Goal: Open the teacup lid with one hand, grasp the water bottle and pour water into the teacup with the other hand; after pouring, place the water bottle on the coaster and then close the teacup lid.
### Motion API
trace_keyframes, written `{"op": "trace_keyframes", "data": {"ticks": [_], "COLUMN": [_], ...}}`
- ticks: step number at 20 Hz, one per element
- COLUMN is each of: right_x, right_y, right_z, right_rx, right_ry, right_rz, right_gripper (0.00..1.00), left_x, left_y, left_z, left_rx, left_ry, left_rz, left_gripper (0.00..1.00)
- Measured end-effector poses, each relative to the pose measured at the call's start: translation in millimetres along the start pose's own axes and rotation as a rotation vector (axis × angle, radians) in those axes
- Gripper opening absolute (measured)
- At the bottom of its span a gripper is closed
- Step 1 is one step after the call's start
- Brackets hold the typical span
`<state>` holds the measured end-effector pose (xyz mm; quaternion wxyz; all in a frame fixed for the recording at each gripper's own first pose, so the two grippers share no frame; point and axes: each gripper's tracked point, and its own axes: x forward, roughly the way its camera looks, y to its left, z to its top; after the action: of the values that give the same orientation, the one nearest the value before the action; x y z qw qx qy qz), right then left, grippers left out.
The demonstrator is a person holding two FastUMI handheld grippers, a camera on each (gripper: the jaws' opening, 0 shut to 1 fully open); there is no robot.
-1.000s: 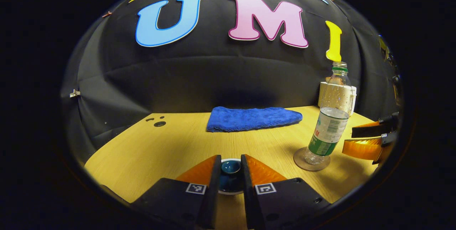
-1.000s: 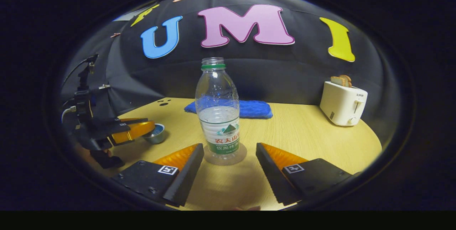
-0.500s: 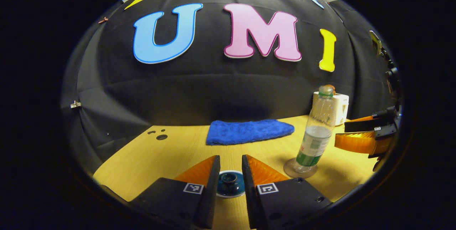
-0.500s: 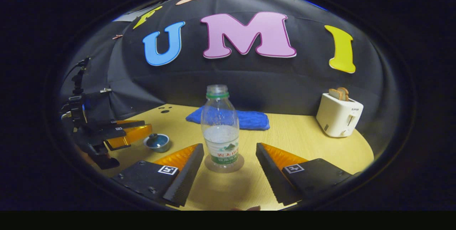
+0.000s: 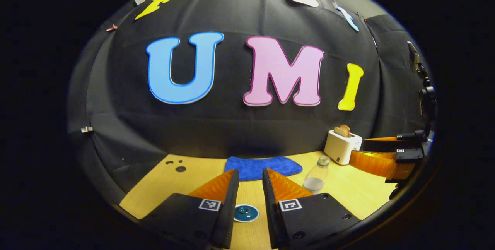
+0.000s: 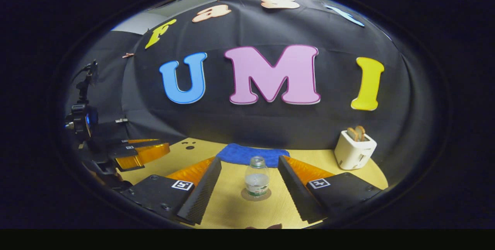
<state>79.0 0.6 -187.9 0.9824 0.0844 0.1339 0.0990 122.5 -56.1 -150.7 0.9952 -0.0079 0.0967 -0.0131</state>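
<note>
Task looks finished, both grippers clear.
Lidded teacup [image 5: 246, 213] sits below the left gripper [image 5: 249, 180]; its fingers are apart, and so are the right gripper [image 6: 249, 172] fingers flanking the upright water bottle [image 6: 256, 177].

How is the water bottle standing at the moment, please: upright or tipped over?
Upright. In the right gripper view the water bottle stands on the coaster, neck up, partly filled, with the right tongs open and clear of it.

Both views are taken from well above the counter [image 5: 181, 184], faced toward its back edge; the cloth [image 6: 251, 154], toaster [image 6: 354, 151] and bottle [image 6: 256, 182] are shared.
</note>
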Motion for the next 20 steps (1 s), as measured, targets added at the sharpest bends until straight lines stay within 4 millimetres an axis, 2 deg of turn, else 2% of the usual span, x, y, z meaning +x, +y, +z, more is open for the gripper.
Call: {"op": "trace_keyframes", "data": {"ticks": [1,3,7,12,17,19,20], "right_x": [-6,-19,-40,-59,-67,-68,-68], "right_y": [4,11,16,26,40,39,40], "right_z": [10,26,54,64,68,68,67], "right_rx": [0.003,0.013,-0.01,-0.011,0.018,0.008,0.005], "right_ry": [-0.01,-0.021,-0.051,-0.056,-0.067,-0.073,-0.075], "right_rz": [0.003,0.002,-0.016,-0.03,-0.041,-0.056,-0.06], "right_gripper": [0.92,0.92,0.92,0.92,0.92,0.91,0.92], "left_x": [-7,-22,-47,-71,-85,-89,-90], "left_y": [4,10,24,39,44,45,42], "left_z": [14,36,56,65,75,78,79], "left_rx": [0.002,0.01,0.023,0.047,0.061,0.067,0.073], "left_ry": [-0.013,-0.034,-0.038,-0.033,-0.049,-0.061,-0.066], "left_rz": [0.007,0.016,0.029,0.052,0.05,0.041,0.031], "left_gripper": [0.41,0.46,0.56,0.65,0.74,0.81,0.88]}}
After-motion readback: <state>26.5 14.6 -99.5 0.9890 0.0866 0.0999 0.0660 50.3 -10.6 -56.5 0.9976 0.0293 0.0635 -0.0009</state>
